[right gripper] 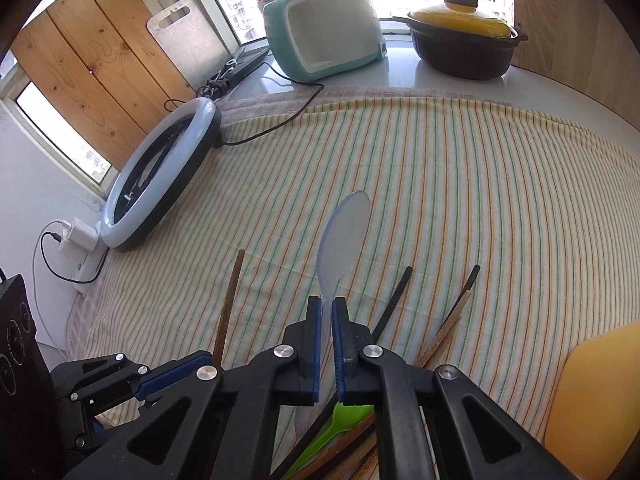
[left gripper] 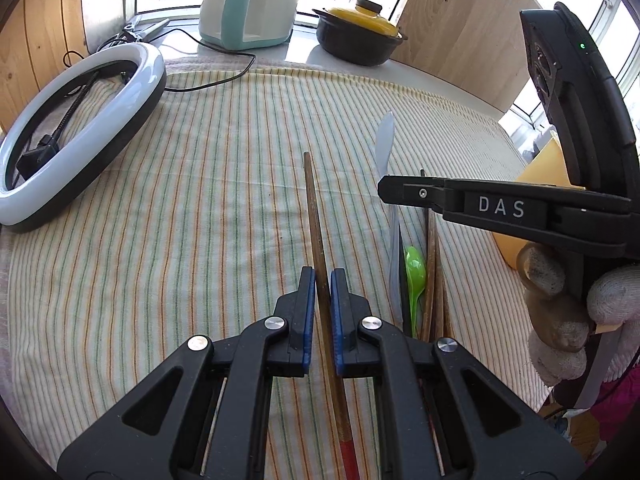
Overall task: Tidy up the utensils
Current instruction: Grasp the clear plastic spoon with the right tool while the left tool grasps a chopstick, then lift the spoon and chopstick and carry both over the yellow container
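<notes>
My left gripper is shut on a brown wooden chopstick with a red end, which points away over the striped cloth. My right gripper is shut on the handle of a translucent pale-blue rice paddle, blade forward. In the left wrist view the right gripper reaches in from the right, held by a gloved hand, with the paddle past its tip. Below lie a green spoon and several chopsticks. Black and brown chopsticks and the green spoon show under the right gripper.
A ring light leans at the left with its cable. A teal-and-white cooker and a black pot with a yellow lid stand at the back. An orange board lies at the right. A wooden panel stands back right.
</notes>
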### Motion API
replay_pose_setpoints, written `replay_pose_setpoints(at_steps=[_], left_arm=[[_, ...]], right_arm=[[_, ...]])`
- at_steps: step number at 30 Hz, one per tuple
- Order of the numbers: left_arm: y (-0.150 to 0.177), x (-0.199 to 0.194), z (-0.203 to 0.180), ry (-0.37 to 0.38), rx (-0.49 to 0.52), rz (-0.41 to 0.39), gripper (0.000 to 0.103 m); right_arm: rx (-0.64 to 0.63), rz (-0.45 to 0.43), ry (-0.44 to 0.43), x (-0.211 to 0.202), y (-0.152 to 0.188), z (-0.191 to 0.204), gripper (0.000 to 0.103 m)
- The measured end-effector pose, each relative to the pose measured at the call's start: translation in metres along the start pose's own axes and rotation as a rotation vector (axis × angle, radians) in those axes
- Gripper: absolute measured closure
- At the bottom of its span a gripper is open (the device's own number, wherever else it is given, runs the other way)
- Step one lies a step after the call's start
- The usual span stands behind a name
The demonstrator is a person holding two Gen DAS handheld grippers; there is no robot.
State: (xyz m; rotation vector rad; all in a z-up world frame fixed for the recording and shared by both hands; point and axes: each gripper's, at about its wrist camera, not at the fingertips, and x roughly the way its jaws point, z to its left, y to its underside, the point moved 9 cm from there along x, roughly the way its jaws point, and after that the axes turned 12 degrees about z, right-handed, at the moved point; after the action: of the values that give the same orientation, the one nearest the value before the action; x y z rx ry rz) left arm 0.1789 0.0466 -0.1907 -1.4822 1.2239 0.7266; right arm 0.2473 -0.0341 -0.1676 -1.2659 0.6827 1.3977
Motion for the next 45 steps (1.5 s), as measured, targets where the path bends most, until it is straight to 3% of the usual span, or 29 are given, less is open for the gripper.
replay_pose_setpoints(at_steps=[16, 21, 25, 31, 36, 45], left_arm=[[-0.018, -0.04, -0.009, -0.014, 0.015, -0.092, 0.099], [-0.01, -0.006, -0.002, 0.007, -0.026, 0.062, 0.098], [-0.002, 0.021, 0.001, -0.055, -0.011, 0.163, 0.096], [-0.001, 0.039, 0.004, -0.095, 0.003, 0.211, 0.096], [-0.003, 0.04, 0.002, -0.116, 0.039, 0.179, 0.097], [-0.016, -0.001, -0.008, -0.058, 0.013, 0.046, 0.099]], right_arm=[[-0.067, -0.151, -0.005, -0.055, 0.008, 0.004, 0.1], [-0.063, -0.167, -0.024, -0.067, 0.016, 0.002, 0.1], [-0.075, -0.18, -0.028, -0.075, 0.023, 0.003, 0.1], [-0.072, -0.189, -0.054, -0.085, 0.029, 0.001, 0.1], [-0.077, -0.207, -0.064, -0.095, 0.032, -0.001, 0.1], [-0.09, -0.271, -0.081, -0.128, 0.04, -0.005, 0.1]])
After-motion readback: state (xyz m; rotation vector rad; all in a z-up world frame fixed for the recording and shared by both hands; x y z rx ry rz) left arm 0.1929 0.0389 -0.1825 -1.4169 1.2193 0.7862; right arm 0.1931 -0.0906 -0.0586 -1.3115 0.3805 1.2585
